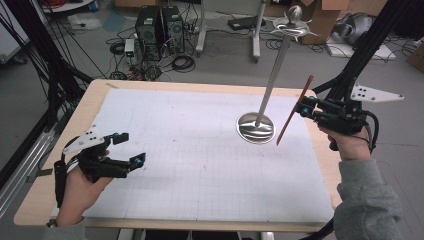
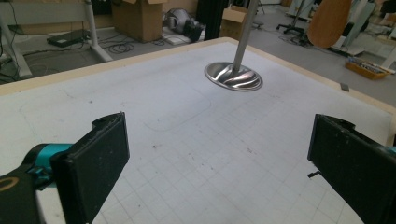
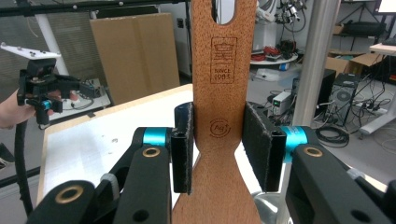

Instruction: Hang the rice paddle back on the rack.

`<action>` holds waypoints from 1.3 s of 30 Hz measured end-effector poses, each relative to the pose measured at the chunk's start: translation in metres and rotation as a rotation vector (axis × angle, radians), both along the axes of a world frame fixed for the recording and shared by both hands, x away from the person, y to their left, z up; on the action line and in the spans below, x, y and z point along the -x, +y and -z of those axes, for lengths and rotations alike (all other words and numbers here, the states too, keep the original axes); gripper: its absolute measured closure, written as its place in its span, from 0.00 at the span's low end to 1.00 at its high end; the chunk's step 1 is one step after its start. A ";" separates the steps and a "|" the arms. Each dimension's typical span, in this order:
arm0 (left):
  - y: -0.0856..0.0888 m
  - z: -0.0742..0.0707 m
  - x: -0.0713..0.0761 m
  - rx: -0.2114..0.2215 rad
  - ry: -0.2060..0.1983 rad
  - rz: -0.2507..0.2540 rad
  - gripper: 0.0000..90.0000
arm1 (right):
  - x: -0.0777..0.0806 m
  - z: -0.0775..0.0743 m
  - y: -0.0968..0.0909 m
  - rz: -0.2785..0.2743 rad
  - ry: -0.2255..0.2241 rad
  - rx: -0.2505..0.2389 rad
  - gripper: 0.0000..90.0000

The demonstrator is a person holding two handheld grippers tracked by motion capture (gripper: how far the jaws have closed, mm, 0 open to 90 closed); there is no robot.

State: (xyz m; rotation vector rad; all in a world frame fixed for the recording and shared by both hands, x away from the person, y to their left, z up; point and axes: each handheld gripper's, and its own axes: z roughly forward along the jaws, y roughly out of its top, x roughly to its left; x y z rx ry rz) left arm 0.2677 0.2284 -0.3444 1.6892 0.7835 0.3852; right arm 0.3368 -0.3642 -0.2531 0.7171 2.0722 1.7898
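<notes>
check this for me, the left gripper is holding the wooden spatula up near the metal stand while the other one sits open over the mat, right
Not quite: it is the right gripper that holds the wooden spatula, its pads pressed on the handle's narrow neck, as the right gripper view shows. The left gripper is the open one over the mat. The spatula is indeed raised near the metal stand.

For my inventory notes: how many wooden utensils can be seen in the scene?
1. The wooden spatula is clamped in the right gripper, lifted off the table at its right edge, near the metal stand.
</notes>
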 end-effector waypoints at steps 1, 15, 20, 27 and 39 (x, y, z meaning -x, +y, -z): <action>0.000 0.002 -0.001 -0.011 0.007 -0.002 0.07 | -0.001 -0.001 0.000 0.003 -0.002 -0.001 0.72; 0.003 0.002 -0.001 -0.021 -0.001 -0.024 0.06 | -0.031 -0.024 -0.007 0.043 0.004 0.021 0.72; 0.006 0.001 -0.001 -0.014 -0.001 -0.027 0.06 | -0.039 -0.032 -0.009 0.048 -0.006 0.017 0.72; 0.007 0.005 -0.001 -0.009 0.011 -0.031 0.06 | -0.047 -0.041 -0.012 0.052 -0.012 0.008 0.72; 0.010 0.006 -0.002 -0.007 0.014 -0.037 0.06 | -0.062 -0.049 -0.019 0.087 -0.004 -0.019 0.72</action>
